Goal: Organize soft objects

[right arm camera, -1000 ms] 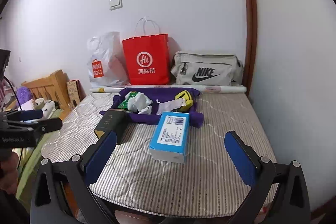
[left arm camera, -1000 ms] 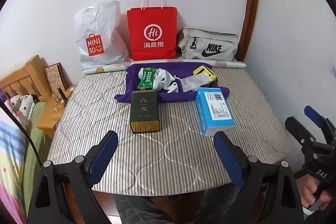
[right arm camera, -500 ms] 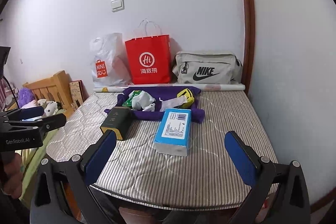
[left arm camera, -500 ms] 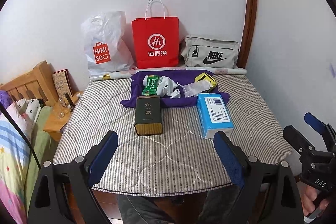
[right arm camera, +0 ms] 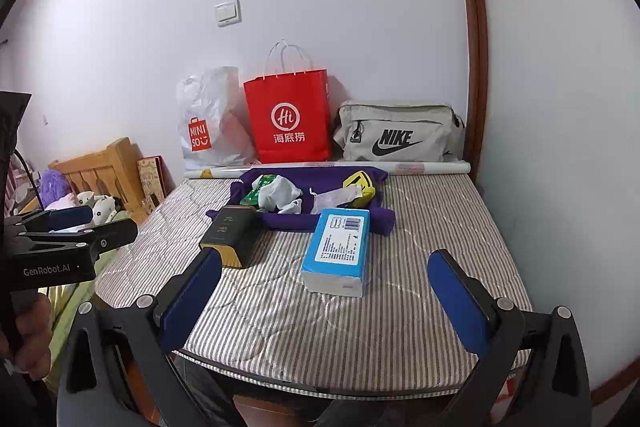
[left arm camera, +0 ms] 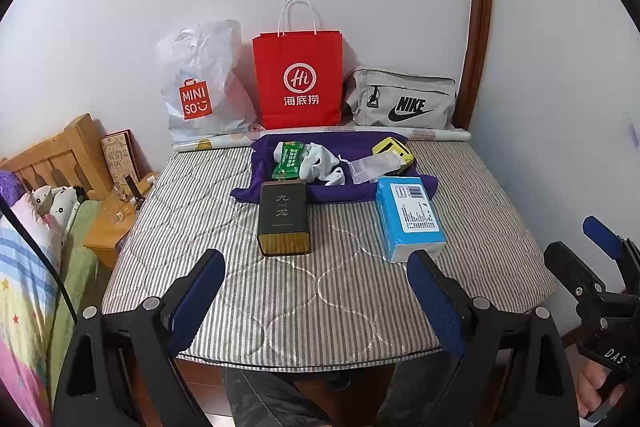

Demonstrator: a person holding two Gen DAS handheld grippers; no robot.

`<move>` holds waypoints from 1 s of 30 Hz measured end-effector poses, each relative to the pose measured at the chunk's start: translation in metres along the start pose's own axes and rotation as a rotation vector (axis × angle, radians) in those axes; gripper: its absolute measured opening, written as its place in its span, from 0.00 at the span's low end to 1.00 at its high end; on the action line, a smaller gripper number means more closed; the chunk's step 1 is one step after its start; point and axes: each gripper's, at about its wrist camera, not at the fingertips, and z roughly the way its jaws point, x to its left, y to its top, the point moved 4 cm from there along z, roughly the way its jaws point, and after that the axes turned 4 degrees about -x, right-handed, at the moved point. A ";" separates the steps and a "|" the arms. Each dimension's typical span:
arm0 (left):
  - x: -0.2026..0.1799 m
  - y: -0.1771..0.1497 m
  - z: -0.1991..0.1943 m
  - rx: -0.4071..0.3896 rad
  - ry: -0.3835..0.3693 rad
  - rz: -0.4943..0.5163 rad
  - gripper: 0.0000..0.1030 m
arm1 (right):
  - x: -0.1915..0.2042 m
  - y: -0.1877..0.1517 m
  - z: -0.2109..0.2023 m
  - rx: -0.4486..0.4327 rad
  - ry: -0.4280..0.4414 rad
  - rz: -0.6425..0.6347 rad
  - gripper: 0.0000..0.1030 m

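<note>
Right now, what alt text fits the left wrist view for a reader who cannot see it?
The open left gripper hovers empty at the near edge of a striped mattress. Ahead lie a dark tin, a blue box and a purple cloth holding white socks. Three bags line the wall.

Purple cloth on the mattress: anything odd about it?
The purple cloth is rumpled, with white socks, a green packet and a yellow tape measure heaped on it. The dark tin lies toppled, overlapping its front edge.
</note>
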 end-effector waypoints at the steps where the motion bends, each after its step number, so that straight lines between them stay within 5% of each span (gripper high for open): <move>1: 0.000 0.000 0.000 0.000 0.000 0.000 0.90 | 0.000 0.000 -0.001 -0.001 0.001 0.000 0.99; 30: -0.006 -0.001 -0.002 -0.001 0.000 0.010 0.90 | 0.003 0.001 -0.007 -0.013 0.011 -0.001 0.99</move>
